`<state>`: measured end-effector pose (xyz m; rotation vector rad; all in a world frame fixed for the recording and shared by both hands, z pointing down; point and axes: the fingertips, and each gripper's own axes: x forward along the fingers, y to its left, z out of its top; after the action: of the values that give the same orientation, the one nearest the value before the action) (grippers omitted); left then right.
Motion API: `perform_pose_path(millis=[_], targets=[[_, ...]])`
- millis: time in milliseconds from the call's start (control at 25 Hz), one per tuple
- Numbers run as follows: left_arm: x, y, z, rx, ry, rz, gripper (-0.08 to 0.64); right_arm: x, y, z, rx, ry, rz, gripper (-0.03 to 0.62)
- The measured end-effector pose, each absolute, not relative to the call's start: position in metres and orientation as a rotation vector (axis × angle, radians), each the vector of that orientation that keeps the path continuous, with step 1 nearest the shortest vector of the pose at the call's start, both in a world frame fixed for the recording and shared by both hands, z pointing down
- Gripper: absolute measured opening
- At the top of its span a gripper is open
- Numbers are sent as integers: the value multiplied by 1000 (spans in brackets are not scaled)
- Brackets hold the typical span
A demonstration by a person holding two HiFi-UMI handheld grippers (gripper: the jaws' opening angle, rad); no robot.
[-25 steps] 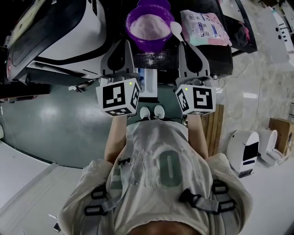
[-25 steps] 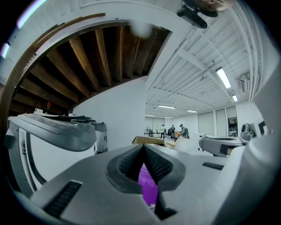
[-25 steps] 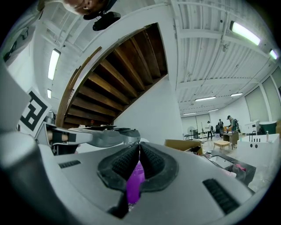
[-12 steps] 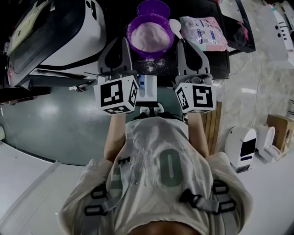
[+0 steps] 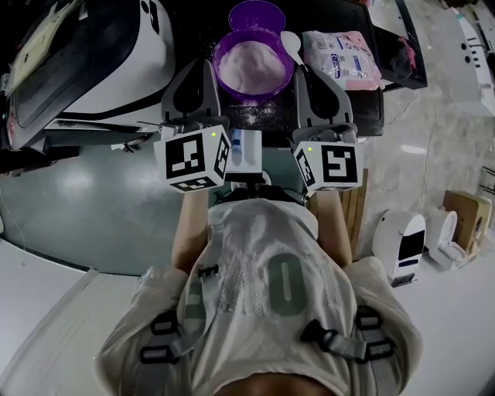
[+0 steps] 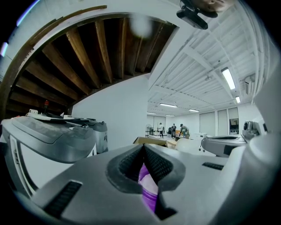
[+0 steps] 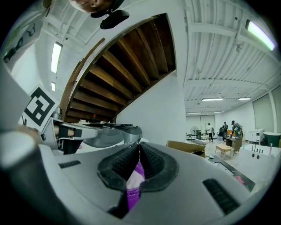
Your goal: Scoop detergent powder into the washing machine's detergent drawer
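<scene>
A purple bowl [image 5: 254, 66] full of pale detergent powder stands on a dark top [image 5: 363, 104], with a white scoop [image 5: 292, 42] leaning at its right rim. The white and blue detergent drawer [image 5: 246, 148] juts out below the bowl, between the two marker cubes. My left gripper [image 5: 203, 71] points at the bowl's left side and my right gripper [image 5: 313, 73] at its right side. Both are shut with nothing held. In the left gripper view the left gripper [image 6: 144, 147] shows the purple bowl [image 6: 148, 189] through the gap under its pads. The right gripper [image 7: 139, 147] shows the bowl [image 7: 133, 186] likewise.
A purple lid [image 5: 257, 14] lies behind the bowl and a pink detergent bag [image 5: 344, 48] to its right. The white washing machine [image 5: 100, 54] fills the left. Spilled powder [image 5: 255, 114] dots the top near the drawer. White appliances [image 5: 406, 247] stand on the floor at right.
Both grippers have edged forward towards the bowl, and the person's shoes by the drawer have gone out of sight. Both grippers stay shut.
</scene>
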<state>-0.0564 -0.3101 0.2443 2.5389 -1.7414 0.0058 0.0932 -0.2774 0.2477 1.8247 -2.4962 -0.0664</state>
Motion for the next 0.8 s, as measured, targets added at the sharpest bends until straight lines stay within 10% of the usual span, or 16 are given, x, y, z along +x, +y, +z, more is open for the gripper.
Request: perform_pose_path(millis=[800], targets=[[-99,-300,258,2435,-1852,-10,20,60,-324,317,924,-2095,-205,9]])
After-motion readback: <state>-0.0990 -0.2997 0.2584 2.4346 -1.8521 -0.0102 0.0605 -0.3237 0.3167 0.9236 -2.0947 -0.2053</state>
